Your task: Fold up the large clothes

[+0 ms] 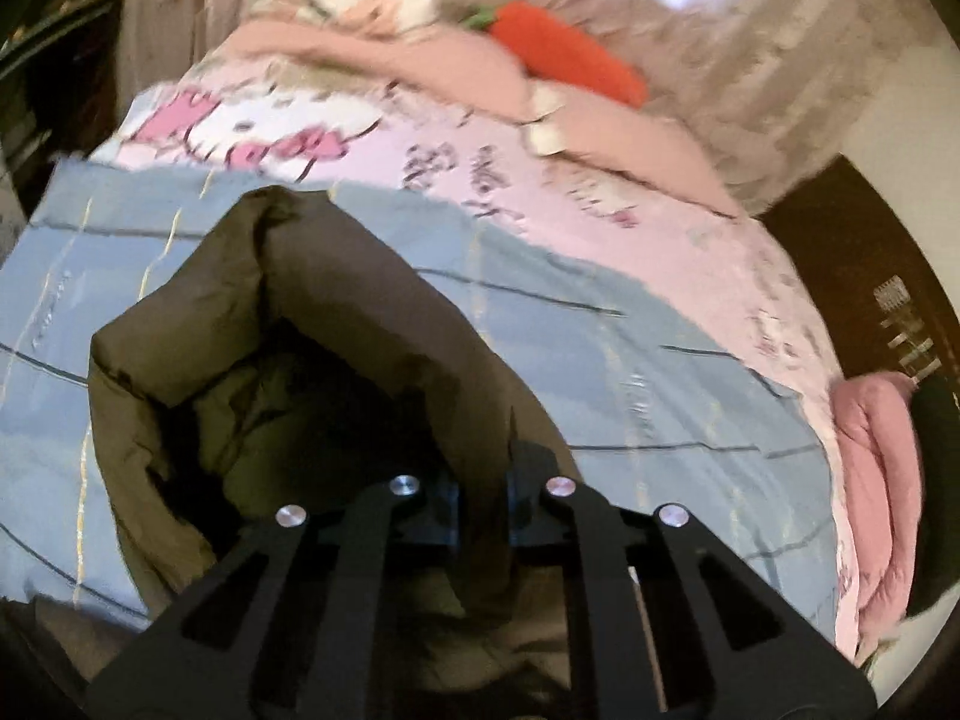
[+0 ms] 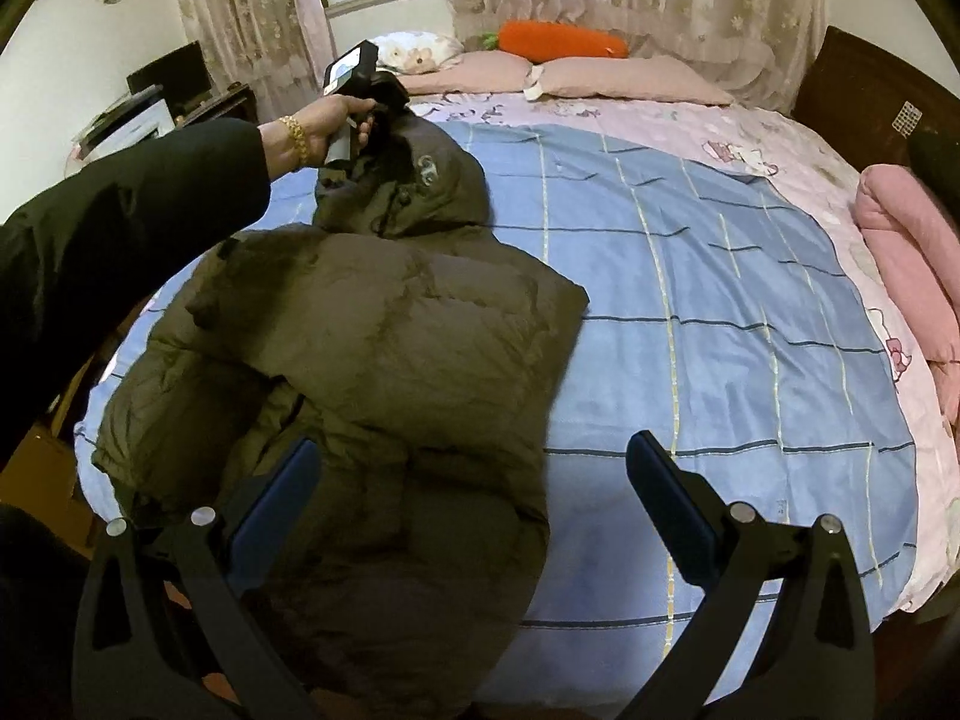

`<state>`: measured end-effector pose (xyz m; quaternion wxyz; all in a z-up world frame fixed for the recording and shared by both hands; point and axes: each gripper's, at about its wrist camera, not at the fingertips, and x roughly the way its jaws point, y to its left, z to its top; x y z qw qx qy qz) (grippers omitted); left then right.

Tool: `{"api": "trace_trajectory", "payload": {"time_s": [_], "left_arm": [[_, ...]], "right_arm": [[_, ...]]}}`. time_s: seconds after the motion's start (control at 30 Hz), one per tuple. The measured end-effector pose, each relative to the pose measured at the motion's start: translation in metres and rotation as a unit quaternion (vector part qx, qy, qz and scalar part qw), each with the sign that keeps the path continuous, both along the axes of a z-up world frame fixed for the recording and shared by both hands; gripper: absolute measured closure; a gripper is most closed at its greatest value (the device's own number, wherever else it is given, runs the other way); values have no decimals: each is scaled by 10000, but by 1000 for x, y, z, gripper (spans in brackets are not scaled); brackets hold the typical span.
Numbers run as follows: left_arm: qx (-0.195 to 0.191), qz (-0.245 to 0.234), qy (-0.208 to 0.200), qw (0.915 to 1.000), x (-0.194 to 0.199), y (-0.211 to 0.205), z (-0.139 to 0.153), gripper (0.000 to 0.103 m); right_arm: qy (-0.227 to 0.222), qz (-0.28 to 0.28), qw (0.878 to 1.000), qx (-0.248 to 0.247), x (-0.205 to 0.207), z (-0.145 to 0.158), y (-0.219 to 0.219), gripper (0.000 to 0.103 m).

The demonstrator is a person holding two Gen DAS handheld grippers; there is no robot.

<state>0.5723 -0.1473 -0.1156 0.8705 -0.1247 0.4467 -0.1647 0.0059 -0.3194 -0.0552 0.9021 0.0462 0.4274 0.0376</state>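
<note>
A dark olive hooded puffer jacket (image 2: 390, 330) lies on a blue checked sheet (image 2: 720, 300) spread over the bed. Its hood (image 2: 432, 180) points toward the pillows and is lifted at its edge. My left gripper (image 2: 387, 117), held by a hand in a dark sleeve, is shut on the hood's rim. In the left wrist view the hood (image 1: 360, 312) arches up in front, and its fabric is pinched between the left gripper (image 1: 483, 480) pads. My right gripper (image 2: 474, 450) hangs open just above the jacket's lower body, with nothing between its fingers.
A pink cartoon-print bedsheet (image 2: 690, 120) lies under the blue sheet. Pillows (image 2: 630, 81) and an orange carrot plush (image 2: 564, 39) sit at the far end. A folded pink quilt (image 2: 906, 258) lies at the right edge by a dark headboard (image 2: 864, 84). A desk (image 2: 174, 96) stands at the left.
</note>
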Motion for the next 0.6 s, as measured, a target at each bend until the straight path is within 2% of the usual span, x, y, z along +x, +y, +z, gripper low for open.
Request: {"api": "trace_trajectory", "payload": {"time_s": [0.13, 0.2, 0.3, 0.47, 0.6], "left_arm": [[492, -81, -487, 9976, -52, -10, 38, 93], [812, -262, -914, 9921, -91, -20, 63, 93], [1084, -498, -1411, 9828, -160, -34, 95, 93], [1344, -703, -2015, 9677, -285, -55, 125, 93], [1227, -617, -2133, 9673, -368, -56, 125, 93]], "right_arm": [[-292, 75, 9995, 53, -10, 19, 5, 1], [-411, 74, 9990, 159, -16, 28, 4, 1], [-542, 78, 9981, 282, -23, 38, 4, 1], [-859, -17, 9956, 361, -36, 58, 0, 1], [-1041, -216, 9935, 417, -44, 68, -11, 1]]}}
